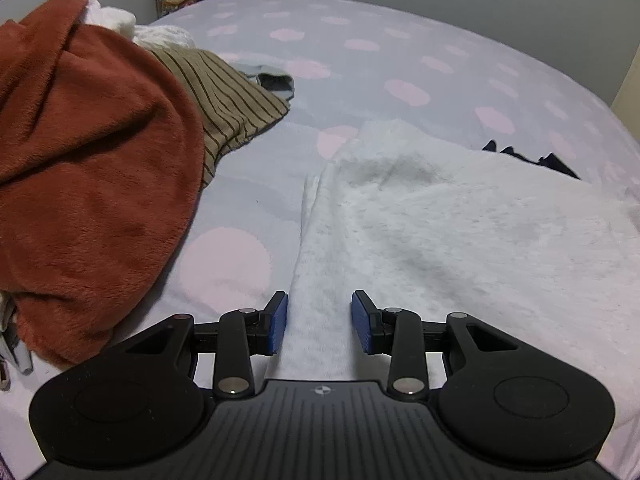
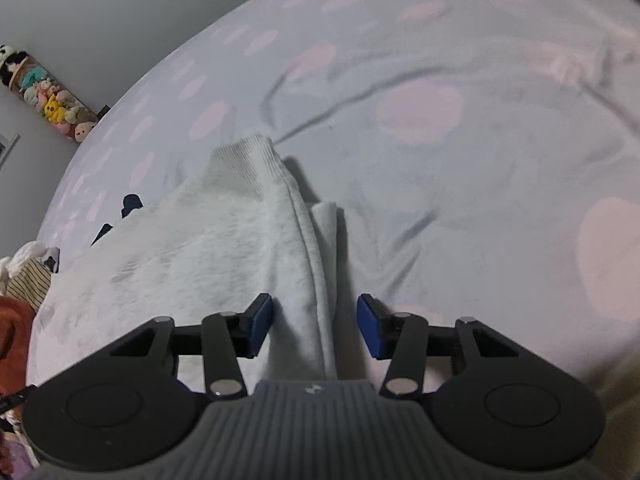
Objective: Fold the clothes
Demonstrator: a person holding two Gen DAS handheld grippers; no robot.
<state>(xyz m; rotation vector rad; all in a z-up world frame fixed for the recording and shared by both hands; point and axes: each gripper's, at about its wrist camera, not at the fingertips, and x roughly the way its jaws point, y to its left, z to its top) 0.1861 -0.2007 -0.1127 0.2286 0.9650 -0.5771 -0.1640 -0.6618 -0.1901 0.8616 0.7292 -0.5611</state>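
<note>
Two grippers — left gripper (image 1: 319,322), right gripper (image 2: 316,326) — jaws part-open astride one white sweatshirt (image 1: 460,232), nothing gripped.

Plenty of open bedsheet (image 1: 400,48) from 12 to 2 o'clock in the left wrist view. The rust fleece (image 1: 92,152) heaped on the striped top (image 1: 232,108) walls off 9 to 11. In the right wrist view, the sheet's clear from 12 to 3, with the white sweater (image 2: 192,248) spread from 9 to 11.
</note>
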